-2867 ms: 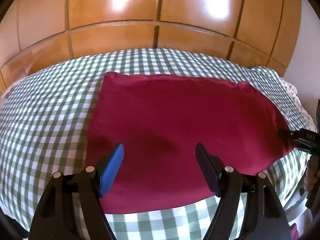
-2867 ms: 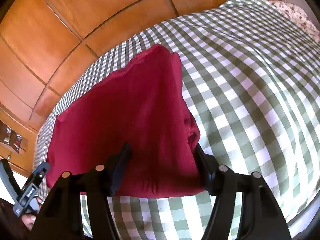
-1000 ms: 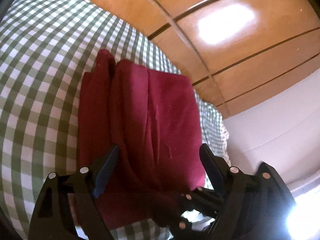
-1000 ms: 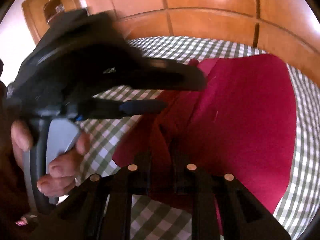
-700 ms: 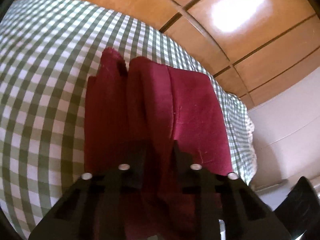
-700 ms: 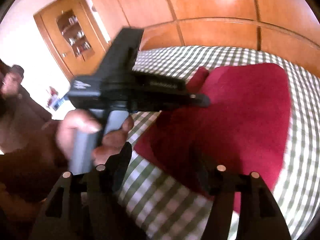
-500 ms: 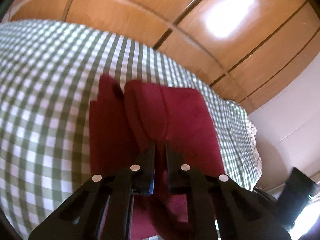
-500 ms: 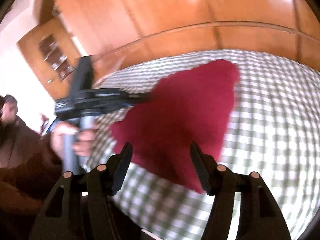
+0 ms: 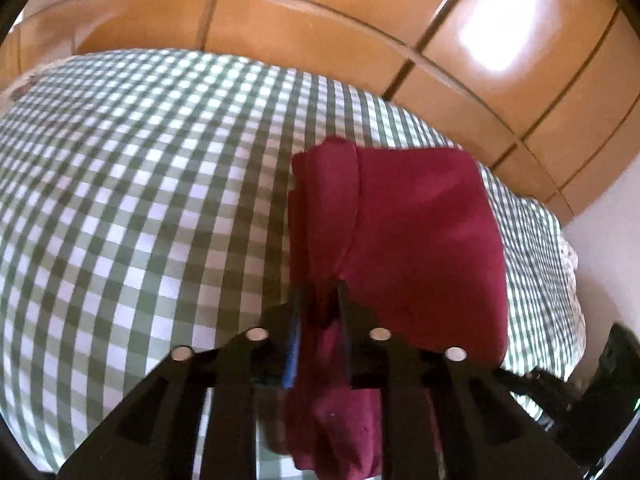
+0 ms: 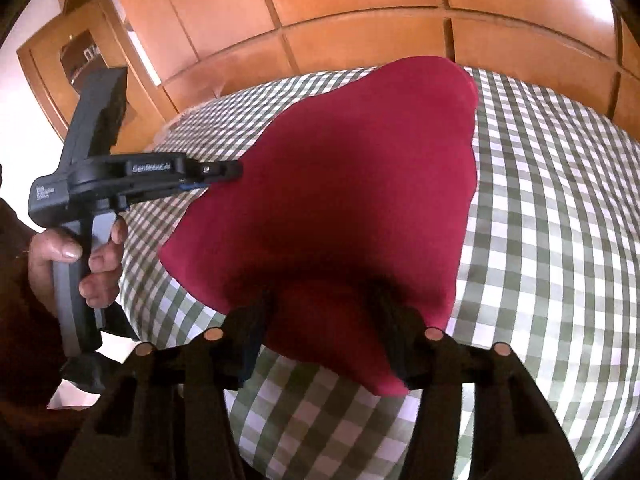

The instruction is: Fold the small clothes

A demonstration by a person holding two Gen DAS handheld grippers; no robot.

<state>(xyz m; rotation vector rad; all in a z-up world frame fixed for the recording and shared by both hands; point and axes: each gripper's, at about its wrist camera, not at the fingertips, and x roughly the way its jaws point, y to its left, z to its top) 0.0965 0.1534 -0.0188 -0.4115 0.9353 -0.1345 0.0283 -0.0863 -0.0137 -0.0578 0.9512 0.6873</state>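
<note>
A dark red cloth lies folded on the green-and-white checked bed. My left gripper is shut on a bunched edge of the cloth at its near left side. In the right wrist view the cloth is lifted at that edge, where the left gripper pinches it. My right gripper is open, its fingers either side of the cloth's near edge; the cloth hides the fingertips.
A glossy wooden panelled wall runs behind the bed. A wooden cabinet stands at the far left in the right wrist view. A white wall is beyond the bed's right edge.
My left gripper closed on the cloth's edge and pulled it up. My right gripper let go of the cloth, opened and now sits around its near edge.
</note>
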